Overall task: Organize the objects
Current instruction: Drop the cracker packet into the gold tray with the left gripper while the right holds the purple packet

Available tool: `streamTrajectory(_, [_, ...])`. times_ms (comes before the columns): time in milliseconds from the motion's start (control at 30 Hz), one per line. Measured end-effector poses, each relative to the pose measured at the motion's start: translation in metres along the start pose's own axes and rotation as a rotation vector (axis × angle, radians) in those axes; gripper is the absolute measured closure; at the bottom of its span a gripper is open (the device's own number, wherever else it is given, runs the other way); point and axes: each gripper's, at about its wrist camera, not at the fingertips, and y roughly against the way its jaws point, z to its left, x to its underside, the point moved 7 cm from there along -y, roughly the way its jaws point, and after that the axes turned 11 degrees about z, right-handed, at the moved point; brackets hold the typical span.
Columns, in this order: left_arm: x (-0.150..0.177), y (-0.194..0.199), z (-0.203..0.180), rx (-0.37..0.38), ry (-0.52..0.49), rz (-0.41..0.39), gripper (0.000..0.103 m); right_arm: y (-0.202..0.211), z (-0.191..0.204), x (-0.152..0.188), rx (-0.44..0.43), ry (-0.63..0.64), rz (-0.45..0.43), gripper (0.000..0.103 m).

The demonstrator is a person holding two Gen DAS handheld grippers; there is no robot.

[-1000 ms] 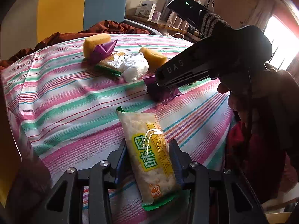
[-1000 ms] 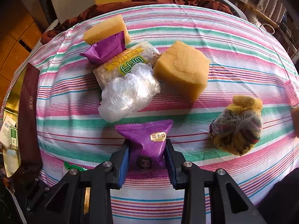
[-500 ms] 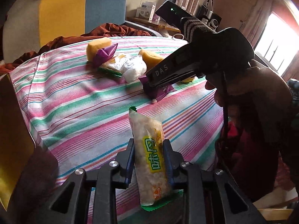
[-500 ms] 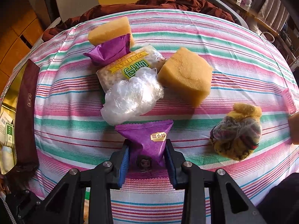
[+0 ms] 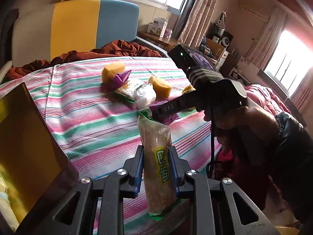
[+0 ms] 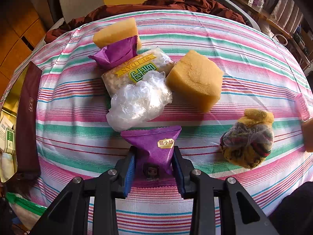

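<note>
Left gripper [image 5: 156,168]: fingers clenched on a rice-cracker packet [image 5: 157,162] with a yellow-green label, held upright and lifted clear of the striped tabletop [image 5: 88,117].

Right gripper [image 6: 154,168]: fingers clamped on a purple snack packet [image 6: 154,145], gripped near its lower end. Can't tell whether the packet rests on the cloth or sits just above it. From the left wrist view, the right gripper's body [image 5: 195,99] is held by the person's right hand [image 5: 230,119].

Count on the tabletop, right wrist view:
- Sponges, yellow: 2. Thin sponge [image 6: 115,32] at the far side, thick sponge block [image 6: 195,80] right of centre.
- Purple packets: 2. One in the right gripper, second purple packet [image 6: 115,53] lying against the thin sponge and overlapping the packet below it.
- Rice-cracker packets: 2. One in the left gripper, second rice-cracker packet [image 6: 133,70] flat in the pile, label facing up.
- Crumpled clear plastic [image 6: 138,99]: 1, lying on the near end of the flat cracker packet and just beside the sponge block.
- Balled sock [image 6: 248,137], yellow with stripes: 1, apart from the pile on the right.
- Pink comb-like item [image 6: 302,106]: 1, at the right edge, partly cut off.

Dark maroon box edge [image 6: 27,117] sits at the left rim of the tabletop. A brown cloth [image 6: 176,0] lies bunched beyond the far edge.
</note>
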Motion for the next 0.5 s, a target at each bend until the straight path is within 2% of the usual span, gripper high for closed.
streamTrajectory(200, [-0.014,0.042,0.037,-0.044,0.099,-0.088,0.079,0.004,-0.002,0.001,0.002,0.003,0.001,0.068])
streamTrajectory(367, [-0.011,0.077,0.09,-0.15,0.211,-0.147,0.079,0.007,0.0,0.002,0.008,0.01,0.002,0.068])
streamTrajectory(500, [0.001,0.087,0.138,-0.224,0.308,-0.154,0.079,0.003,0.011,0.003,0.015,0.013,0.002,0.068])
